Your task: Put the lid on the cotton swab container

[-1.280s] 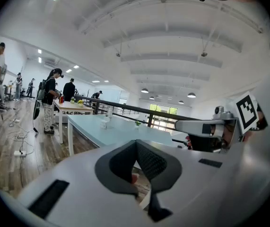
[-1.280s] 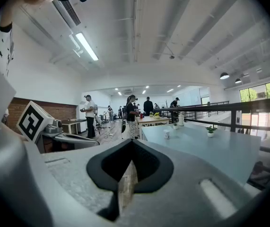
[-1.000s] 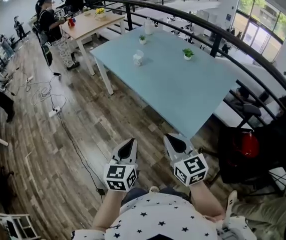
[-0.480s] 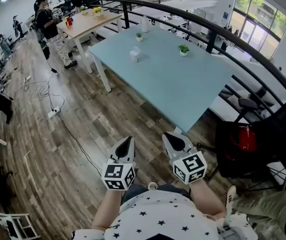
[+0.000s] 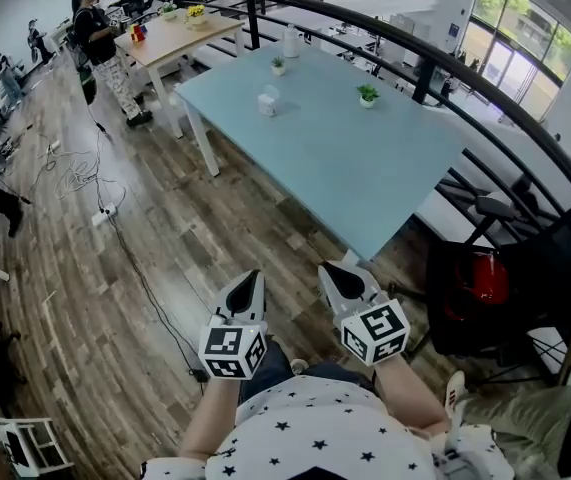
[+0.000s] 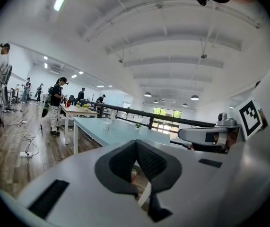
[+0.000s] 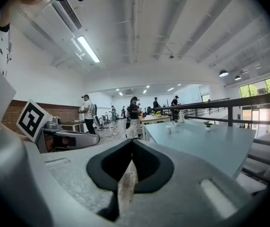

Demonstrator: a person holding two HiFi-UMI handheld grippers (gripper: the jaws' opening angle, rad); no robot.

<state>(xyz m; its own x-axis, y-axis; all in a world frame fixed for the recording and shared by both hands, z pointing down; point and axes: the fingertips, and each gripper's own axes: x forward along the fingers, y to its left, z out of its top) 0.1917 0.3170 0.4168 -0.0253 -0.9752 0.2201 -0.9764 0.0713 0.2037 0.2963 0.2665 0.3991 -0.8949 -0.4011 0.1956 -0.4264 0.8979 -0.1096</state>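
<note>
wooden floor (image 5: 115, 298) under left gripper (image 5: 250, 283) and right gripper (image 5: 333, 274), side by side, jaws closed, empty.

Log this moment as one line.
left gripper: shut, empty | right gripper: shut, empty | white container: far off on blue table, untouched

White shirt (image 5: 315, 433) with black stars; grey tongs (image 5: 250, 280) (image 5: 327, 268).

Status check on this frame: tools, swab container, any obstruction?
Left tool shut, empty; right tool shut, empty. White container at far end of blue table, out of reach. Lid not discernible. Approach looks open.
</note>
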